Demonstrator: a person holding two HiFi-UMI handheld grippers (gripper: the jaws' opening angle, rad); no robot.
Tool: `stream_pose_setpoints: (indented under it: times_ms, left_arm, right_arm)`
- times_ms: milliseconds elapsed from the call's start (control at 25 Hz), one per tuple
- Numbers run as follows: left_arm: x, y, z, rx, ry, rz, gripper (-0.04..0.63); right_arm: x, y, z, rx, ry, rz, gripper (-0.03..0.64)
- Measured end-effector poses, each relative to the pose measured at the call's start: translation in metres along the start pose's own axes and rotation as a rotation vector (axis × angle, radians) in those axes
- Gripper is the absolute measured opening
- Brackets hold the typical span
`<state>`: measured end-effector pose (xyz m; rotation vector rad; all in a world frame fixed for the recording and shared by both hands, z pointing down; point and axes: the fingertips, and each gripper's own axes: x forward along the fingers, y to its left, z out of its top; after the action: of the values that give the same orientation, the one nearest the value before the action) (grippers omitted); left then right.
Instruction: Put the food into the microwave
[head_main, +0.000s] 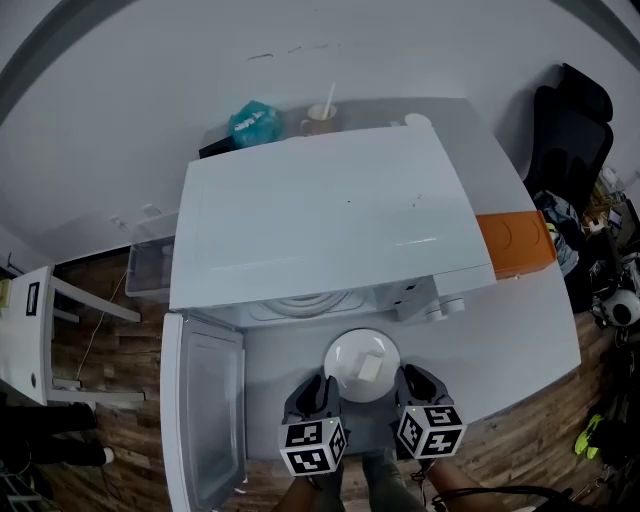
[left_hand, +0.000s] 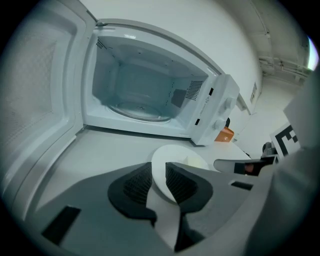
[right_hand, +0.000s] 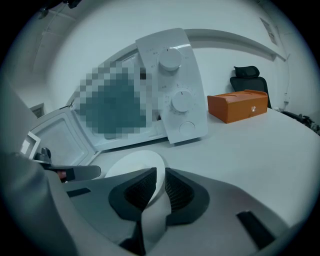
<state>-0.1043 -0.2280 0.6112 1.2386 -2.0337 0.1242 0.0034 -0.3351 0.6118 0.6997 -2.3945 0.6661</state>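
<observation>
While the microwave stood open on the bench, I had my left claw and right claw clamped on opposite rims of the white plate carrying the pale food.

I think I am working in an office or a test room, not a home kitchen. The big white box-shaped microwave oven sits on a plain white flat table, not on a kitchen counter. Far off to the right of my right gripper stands a black padded office chair, and a shut orange plastic box lies on the table in front of it. The bare white wall is ahead of that gripper. Under the table is a brown wooden plank floor, with bags and loose gear heaped off to the right.
</observation>
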Motion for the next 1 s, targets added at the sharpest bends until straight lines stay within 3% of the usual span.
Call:
stream_pose_setpoints:
  times_ms: [400,1000]
  left_arm:
    - [0.014,0.010,-0.006,-0.030,0.045,0.022,0.080]
    - [0.025,0.010,-0.011,-0.072,0.114,-0.013,0.080]
  right_arm:
    - [0.013,-0.004,-0.004,0.022,0.040,0.001,0.043]
    - [0.023,-0.004,-0.005,0.037,0.092,-0.017,0.043]
